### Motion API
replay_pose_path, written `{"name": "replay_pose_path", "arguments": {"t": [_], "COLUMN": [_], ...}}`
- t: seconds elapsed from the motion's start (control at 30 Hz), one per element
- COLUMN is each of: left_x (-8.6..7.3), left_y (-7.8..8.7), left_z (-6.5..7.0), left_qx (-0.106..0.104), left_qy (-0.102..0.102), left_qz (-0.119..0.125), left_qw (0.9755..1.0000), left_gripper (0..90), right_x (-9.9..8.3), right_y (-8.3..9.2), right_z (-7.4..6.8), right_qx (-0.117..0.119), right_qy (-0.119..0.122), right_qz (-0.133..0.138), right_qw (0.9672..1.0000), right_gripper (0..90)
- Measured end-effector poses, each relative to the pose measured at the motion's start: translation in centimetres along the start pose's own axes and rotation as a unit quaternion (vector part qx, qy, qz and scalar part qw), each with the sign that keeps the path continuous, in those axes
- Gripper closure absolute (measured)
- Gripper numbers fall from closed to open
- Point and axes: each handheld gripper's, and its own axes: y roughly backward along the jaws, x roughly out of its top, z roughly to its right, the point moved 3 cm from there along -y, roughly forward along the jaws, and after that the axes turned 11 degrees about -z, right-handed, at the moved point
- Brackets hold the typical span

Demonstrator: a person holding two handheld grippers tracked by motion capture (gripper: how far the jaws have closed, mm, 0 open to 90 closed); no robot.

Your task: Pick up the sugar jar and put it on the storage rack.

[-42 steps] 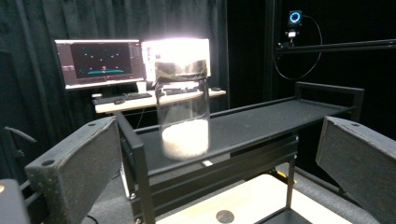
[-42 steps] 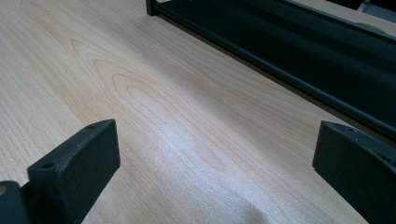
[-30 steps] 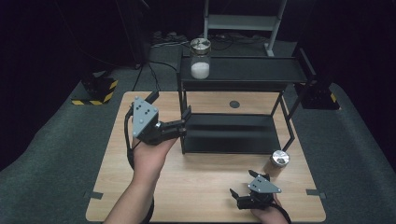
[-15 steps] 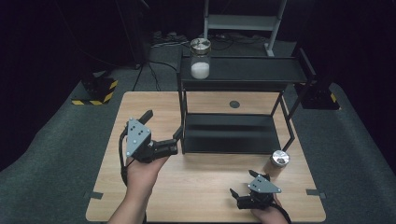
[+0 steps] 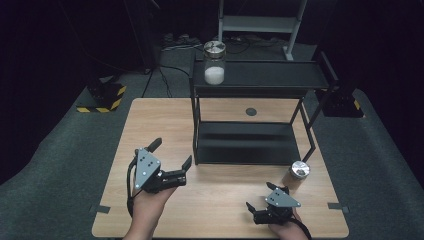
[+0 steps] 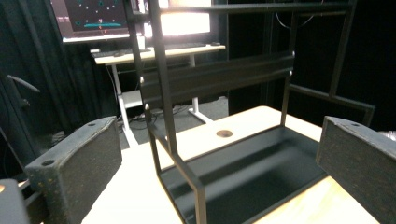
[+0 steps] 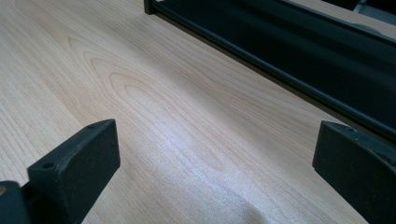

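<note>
A black two-tier rack (image 5: 260,90) stands on the wooden table (image 5: 160,120). On its top shelf at the left sits a glass jar (image 5: 215,62) with white powder and a metal lid. A small brown jar with a metal lid (image 5: 299,173) rests on the table by the rack's front right leg. My left gripper (image 5: 171,153) hovers open over the front left of the table, pointing at the rack (image 6: 210,79); nothing is between its jaws (image 6: 217,161). My right gripper (image 5: 261,197) is open and low at the table's front right edge, left of the small jar, its jaws (image 7: 215,154) over bare wood.
A round cable hole (image 5: 251,111) lies in the table behind the rack. Dark carpeted floor surrounds the table, with a yellow-and-black striped block (image 5: 105,97) at left and a black block (image 5: 342,102) at right. A desk with a monitor (image 6: 159,46) stands beyond the rack.
My left gripper has drawn back from the rack's front left post toward the person and lower over the table. The right gripper has stayed put.
</note>
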Motion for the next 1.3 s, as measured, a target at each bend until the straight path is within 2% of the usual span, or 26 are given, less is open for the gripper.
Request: {"name": "replay_pose_path", "arguments": {"t": [0.27,0.37,0.43,0.5,0.57,0.67,0.77,0.83,0.97,1.07,1.13,1.23,1.3], "left_x": [-2.8,-4.9,-5.2,-6.4,-7.0,-8.3,-9.2,-9.9,-11.0,-11.5,-11.8,-12.1,-12.2], "left_y": [0.6,0.6,0.6,0.4,0.3,-0.1,-0.4,-0.5,-0.5,-0.7,-0.9,-1.4,-1.6], "left_z": [-0.5,-0.8,-0.8,-0.8,-0.8,-1.3,-1.4,-1.3,-1.0,-0.8,-0.7,-0.4,-0.4], "left_qx": [0.008,0.004,0.004,-0.002,-0.005,-0.022,-0.026,-0.028,-0.035,-0.033,-0.035,-0.029,-0.033], "left_qy": [0.000,0.004,0.004,0.007,0.008,0.027,0.030,0.013,0.004,-0.012,-0.019,-0.042,-0.041], "left_qz": [-0.023,-0.036,-0.039,-0.052,-0.058,-0.070,-0.085,-0.101,-0.117,-0.128,-0.138,-0.161,-0.167], "left_qw": [0.9997,0.9993,0.9992,0.9986,0.9983,0.9969,0.9956,0.9944,0.9925,0.9912,0.9897,0.9856,0.9846], "left_gripper": [0.4,0.4,0.4,0.4,0.4,0.4,0.4,0.4,0.3,0.3,0.4,0.3,0.4], "right_x": [0.0,0.0,0.0,0.0,0.0,0.0,-0.1,-0.1,-0.1,-0.1,-0.1,0.0,0.0], "right_y": [0.0,0.0,0.0,0.0,0.0,0.0,0.0,0.1,0.1,0.1,0.1,0.1,0.1], "right_z": [-0.1,-0.1,0.0,-0.1,-0.2,-0.3,-0.3,-0.4,-0.6,-0.6,-0.7,-0.9,-0.9], "right_qx": [-0.002,-0.002,0.000,-0.002,-0.002,-0.005,-0.006,-0.008,-0.011,-0.011,-0.012,-0.016,-0.016], "right_qy": [-0.002,-0.002,0.001,0.002,0.003,0.008,0.007,0.002,0.007,0.010,0.013,0.011,0.010], "right_qz": [0.001,0.000,0.001,0.001,0.000,0.000,0.002,0.002,0.003,0.003,0.001,-0.001,-0.001], "right_qw": [1.0000,1.0000,1.0000,1.0000,1.0000,1.0000,1.0000,1.0000,0.9999,0.9999,0.9998,0.9998,0.9998], "right_gripper": [0.0,0.0,0.0,0.0,0.0,0.0,0.0,0.0,0.0,0.0,0.0,0.0,0.0]}}
